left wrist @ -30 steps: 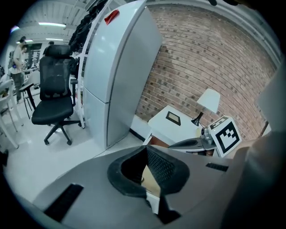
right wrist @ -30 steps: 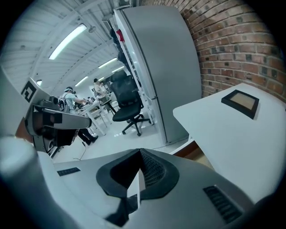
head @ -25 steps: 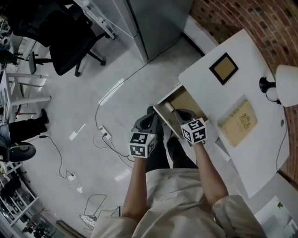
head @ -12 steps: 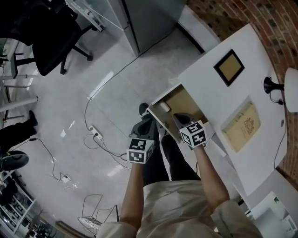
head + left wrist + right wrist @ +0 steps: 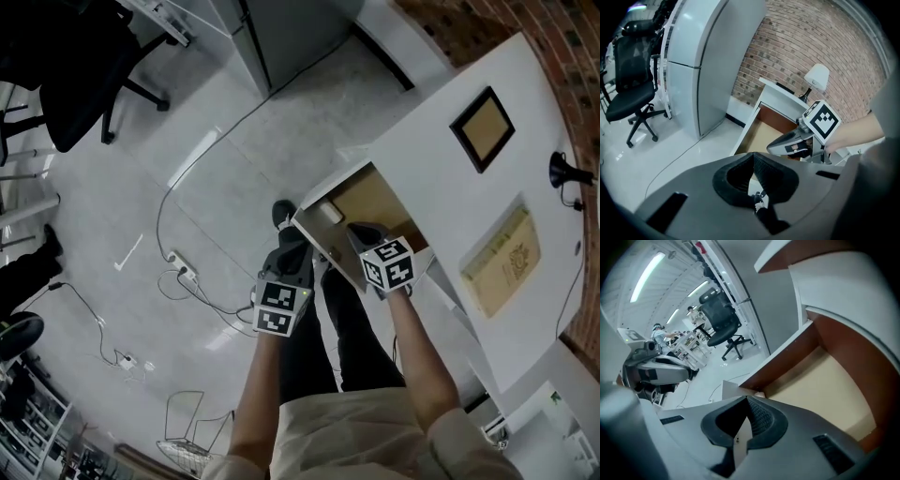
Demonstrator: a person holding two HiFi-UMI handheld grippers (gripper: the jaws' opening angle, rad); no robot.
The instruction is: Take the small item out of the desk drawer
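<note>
The desk drawer (image 5: 373, 203) stands pulled out of the white desk (image 5: 441, 141), its tan bottom showing. A small pale item (image 5: 330, 213) lies in its front left corner. My right gripper (image 5: 360, 232) hangs shut over the drawer's front part, nothing between its jaws. In the right gripper view its fingertips (image 5: 747, 399) meet above the drawer bottom (image 5: 829, 385), near the corner. My left gripper (image 5: 297, 248) is shut and empty, outside the drawer, left of its front panel. The left gripper view shows the closed jaws (image 5: 753, 157) and the right gripper (image 5: 794, 143) at the drawer.
On the desk lie a framed picture (image 5: 482, 129), a tan book (image 5: 502, 262) and a lamp base (image 5: 565, 172). A grey cabinet (image 5: 281, 28) and a black office chair (image 5: 66, 75) stand on the floor, with cables and a power strip (image 5: 183, 274). A brick wall (image 5: 811, 42) is behind.
Both grippers have sunk lower beside and over the open drawer, staying shut. The head view has shifted, so the desk and drawer sit higher and further right.
</note>
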